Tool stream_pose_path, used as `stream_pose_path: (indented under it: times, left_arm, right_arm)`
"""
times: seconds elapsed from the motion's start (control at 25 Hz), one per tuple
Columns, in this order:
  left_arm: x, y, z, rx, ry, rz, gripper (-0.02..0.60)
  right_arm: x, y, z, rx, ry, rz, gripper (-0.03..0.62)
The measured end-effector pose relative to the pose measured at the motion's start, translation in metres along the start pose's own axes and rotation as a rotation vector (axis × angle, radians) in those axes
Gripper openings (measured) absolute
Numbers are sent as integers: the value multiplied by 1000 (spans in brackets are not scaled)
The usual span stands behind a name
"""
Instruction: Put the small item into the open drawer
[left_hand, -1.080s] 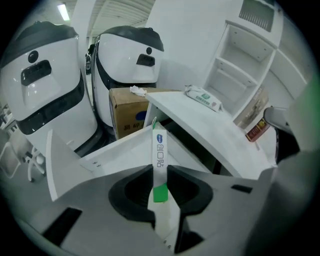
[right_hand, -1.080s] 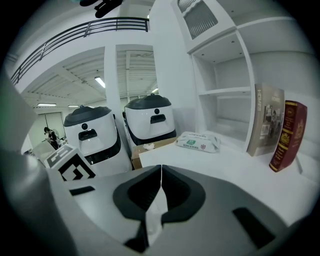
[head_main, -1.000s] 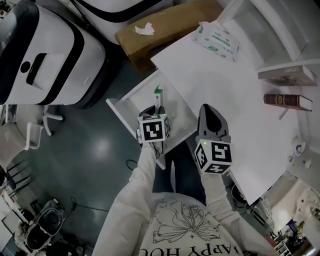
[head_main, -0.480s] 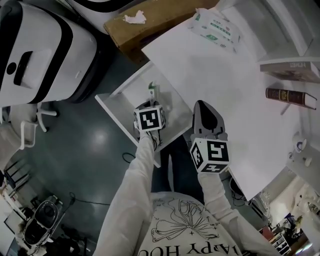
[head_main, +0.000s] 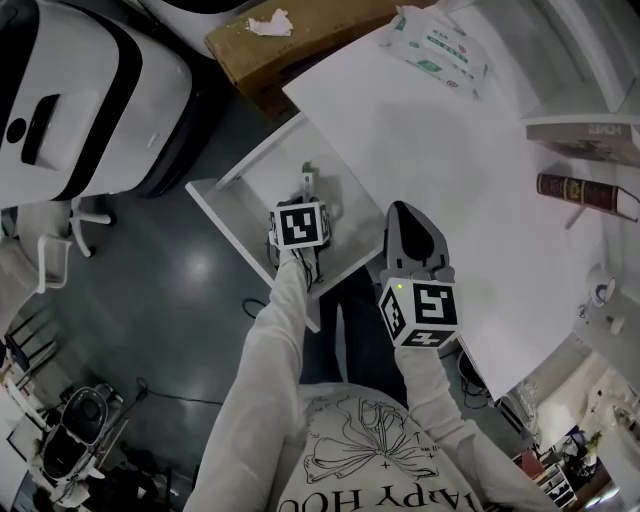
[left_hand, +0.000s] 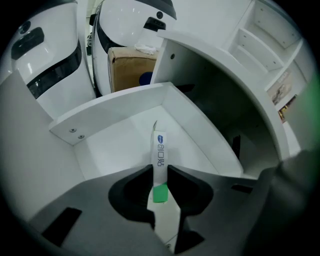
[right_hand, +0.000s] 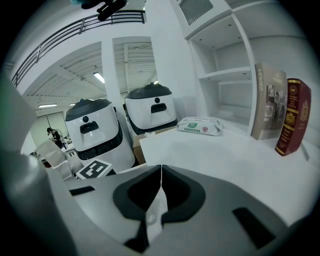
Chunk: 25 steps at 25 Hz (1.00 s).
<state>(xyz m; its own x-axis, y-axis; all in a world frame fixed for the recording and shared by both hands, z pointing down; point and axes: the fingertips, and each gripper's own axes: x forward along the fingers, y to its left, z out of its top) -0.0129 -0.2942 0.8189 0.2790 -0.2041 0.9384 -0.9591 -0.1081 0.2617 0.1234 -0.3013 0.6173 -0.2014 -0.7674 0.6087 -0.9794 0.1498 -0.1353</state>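
Observation:
A slim white tube with a green cap (left_hand: 159, 160) is clamped between the pads of my left gripper (left_hand: 160, 172). Its flat crimped end points into the open white drawer (left_hand: 125, 137). In the head view that gripper (head_main: 307, 192) hangs over the drawer (head_main: 262, 172), and the tube (head_main: 310, 177) pokes out beyond its marker cube. My right gripper (right_hand: 161, 172) is shut with nothing in it. It hovers at the desk's near edge (head_main: 412, 222), to the right of the drawer.
A wipes pack (head_main: 440, 45) lies at the far side of the white desk (head_main: 470, 180), with a dark red book (head_main: 575, 192) and a shelf unit at right. Large white machines (head_main: 70, 100) and a cardboard box (head_main: 290, 40) stand left of the drawer.
My left gripper has carried the tube forward and left, further over the drawer. The right gripper has stayed almost where it was.

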Motion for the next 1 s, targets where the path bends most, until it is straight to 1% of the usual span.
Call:
stream_pose_path:
  times: [0.12, 0.24, 0.28, 0.36, 0.44, 0.52, 0.6, 0.8, 0.92, 1.0]
  left_arm:
    - [0, -1, 1, 22, -2, -1, 86]
    - [-2, -2, 3, 20, -17, -13, 91]
    - [-3, -3, 3, 19, -22, -21, 99]
    - [-7, -7, 6, 22, -34, -36, 145]
    - [-14, -11, 9, 22, -50, -49, 172]
    - [-24, -14, 14, 20, -78, -59, 189]
    - [-37, -15, 20, 20, -111, -70, 193]
    - [-75, -22, 37, 29, -188, -100, 188]
    - [-108, -26, 51, 34, -260, -106, 152]
    - [-134, -26, 63, 46, -325, -90, 88]
  right_arm:
    - [0, 2, -1, 1, 1, 2, 5]
    - [-1, 6, 1, -3, 0, 16, 5]
    - [-1, 8, 2, -7, -1, 24, 5]
    - [-3, 10, 6, -15, -4, 32, 5]
    - [-5, 11, 10, -17, -9, 32, 5]
    - [-8, 14, 16, -20, -18, 34, 5]
    - [-11, 18, 24, -27, -35, 38, 5]
    - [-21, 27, 49, -39, -84, 39, 5]
    - [-31, 33, 66, -44, -117, 40, 5]
    - [-38, 38, 77, -50, -140, 43, 5]
